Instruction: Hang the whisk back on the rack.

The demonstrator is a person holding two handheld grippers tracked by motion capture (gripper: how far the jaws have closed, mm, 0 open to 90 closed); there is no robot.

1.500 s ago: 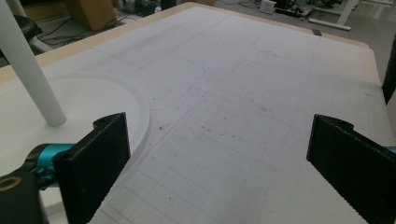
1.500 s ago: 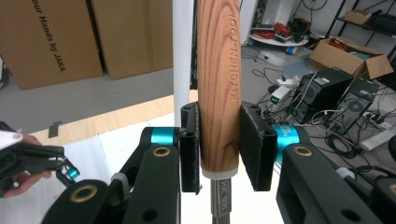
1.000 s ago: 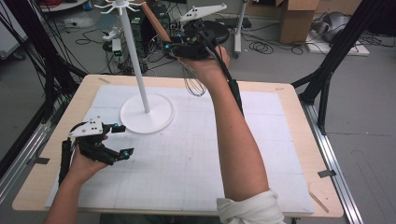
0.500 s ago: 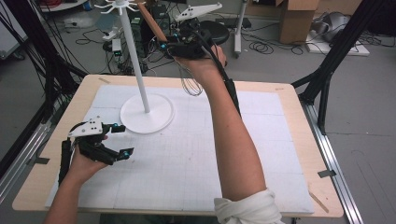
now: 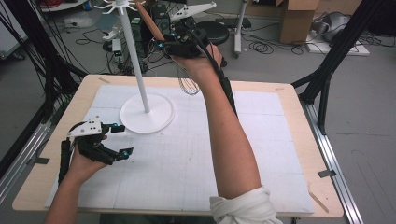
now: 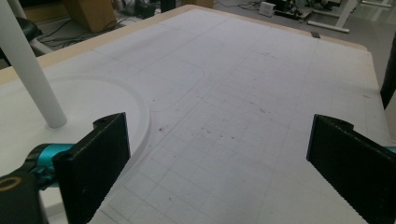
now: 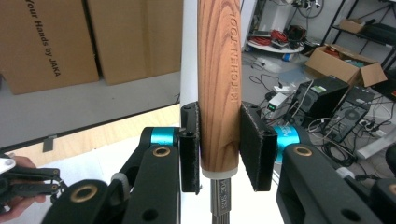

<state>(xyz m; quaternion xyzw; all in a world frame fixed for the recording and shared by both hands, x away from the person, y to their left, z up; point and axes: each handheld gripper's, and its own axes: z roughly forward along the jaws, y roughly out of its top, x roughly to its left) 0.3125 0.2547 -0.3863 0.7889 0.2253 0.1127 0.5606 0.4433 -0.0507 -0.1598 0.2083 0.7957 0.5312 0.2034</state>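
**Whisk held high beside the white stand**

On the near left of the surface (image 5: 289, 140), the left tool (image 5: 119, 139) rests low in a hand. Its two black jaws stand wide apart and hold nothing. In the left gripper view, only the white gridded mat (image 6: 243, 116) lies between them. The round base (image 6: 84, 112) of the white stand sits just to the left of that tool.

The white stand (image 5: 136, 60) is in the middle left of the surface, toward the far side. Its thin pole goes straight up from the round base, and short pegs stick out at the top.

To the right of the pole, the right tool (image 5: 175, 42) is lifted high above the far side of the surface. It is clenched on a whisk (image 5: 148, 22). In the right gripper view, the two pads press on both sides of the wooden handle (image 7: 218, 84), near its lower end. The handle points up and far left, close to the top of the stand. The wire loops (image 5: 187, 85) hang down under the hand, in the air above the mat.
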